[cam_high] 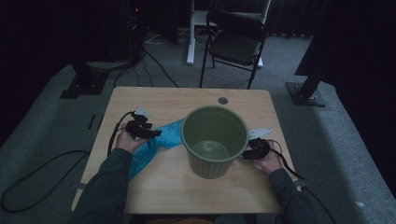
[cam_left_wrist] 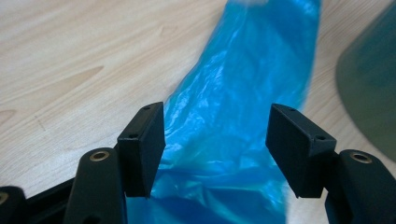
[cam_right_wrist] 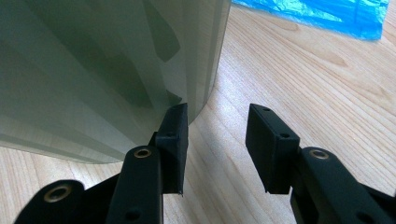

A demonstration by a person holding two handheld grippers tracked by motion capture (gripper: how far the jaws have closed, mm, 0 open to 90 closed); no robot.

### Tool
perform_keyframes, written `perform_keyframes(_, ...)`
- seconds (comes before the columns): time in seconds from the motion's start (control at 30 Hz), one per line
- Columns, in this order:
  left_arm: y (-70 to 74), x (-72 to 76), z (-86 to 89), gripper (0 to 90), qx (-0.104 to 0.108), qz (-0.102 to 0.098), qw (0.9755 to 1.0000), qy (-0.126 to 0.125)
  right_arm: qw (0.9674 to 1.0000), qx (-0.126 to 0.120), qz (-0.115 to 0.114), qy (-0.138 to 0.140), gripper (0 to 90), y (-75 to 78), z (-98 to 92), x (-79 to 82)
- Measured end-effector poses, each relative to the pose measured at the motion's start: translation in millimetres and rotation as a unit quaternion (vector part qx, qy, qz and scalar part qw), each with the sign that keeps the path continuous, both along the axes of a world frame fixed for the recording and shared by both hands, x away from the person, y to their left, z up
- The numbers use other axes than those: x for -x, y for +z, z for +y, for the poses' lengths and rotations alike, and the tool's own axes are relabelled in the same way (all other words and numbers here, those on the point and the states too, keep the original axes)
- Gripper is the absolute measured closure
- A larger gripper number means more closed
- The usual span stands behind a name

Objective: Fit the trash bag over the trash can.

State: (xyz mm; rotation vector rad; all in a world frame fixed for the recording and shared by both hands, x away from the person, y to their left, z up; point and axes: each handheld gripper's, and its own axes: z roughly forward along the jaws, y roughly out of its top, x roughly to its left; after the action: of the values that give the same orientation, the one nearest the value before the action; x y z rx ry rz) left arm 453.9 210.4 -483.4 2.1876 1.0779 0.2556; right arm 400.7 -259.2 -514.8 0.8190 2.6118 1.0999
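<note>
On the wooden surface (cam_high: pixel 154 186) a green ribbed bin (cam_high: pixel 214 140) stood upright, a little right of the middle, and it was empty inside. To its left a blue plastic bag (cam_high: pixel 156 142) lay flat on the surface, stretched from near the bin's wall toward the person's left forearm. In the high view the left gripper (cam_high: pixel 152 133) was held over the bag, pointing toward the bin. In the left gripper view the left gripper (cam_left_wrist: pixel 215 144) had its two black jaws spread wide, and the blue plastic bag (cam_left_wrist: pixel 238 107) lay between and below them; the pads did not press on the plastic, so nothing was pinched. A dark green edge of the bin (cam_left_wrist: pixel 373 93) appeared at the right side of that view, near the bag but I cannot tell if they touched. The right gripper (cam_high: pixel 246 155) was at the right side of the bin, low and just beside its wall. In the right gripper view the right gripper (cam_right_wrist: pixel 217 140) was also spread; one jaw was very close against the lower ribbed wall of the bin (cam_right_wrist: pixel 93 70), and the other jaw stood apart over the bare surface (cam_right_wrist: pixel 303 79), so the bin was not clamped. A corner of the blue bag (cam_right_wrist: pixel 327 14) showed at the top of that view. Behind the surface a black folding chair (cam_high: pixel 236 42) stood on the grey carpet.
</note>
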Motion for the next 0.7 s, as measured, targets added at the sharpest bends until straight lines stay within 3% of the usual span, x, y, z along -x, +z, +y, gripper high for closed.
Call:
perform_keyframes(0.13, -10.5, -12.1, -1.2, 37.6, -0.021, 0.014, 0.9996, 0.011, 1.0, 0.001, 0.001, 0.0, 58.9, 0.3, 0.3, 0.1)
perform_keyframes(0.2, -10.5, -12.1, -1.2, 37.6, -0.021, 0.014, 0.9996, 0.011, 1.0, 0.001, 0.001, 0.0, 58.9, 0.4, 0.3, 0.2)
perform_keyframes(0.3, -23.7, -20.2, 0.5, 37.6, -0.024, 0.036, 0.999, 0.014, 1.0, 0.001, 0.0, 0.0, 58.8, 0.6, 0.0, 0.3)
perform_keyframes(0.53, -32.9, -21.3, -0.9, 50.1, -0.039, 0.051, 0.9978, 0.018, 1.0, 0.0, 0.001, 0.001, 58.8, 0.1, -0.1, 0.2)
perform_keyframes(0.7, -36.6, -19.2, 1.3, 50.0, -0.041, 0.052, 0.9976, 0.017, 1.0, 0.001, 0.002, 0.002, 58.9, 0.0, 0.0, 0.4)
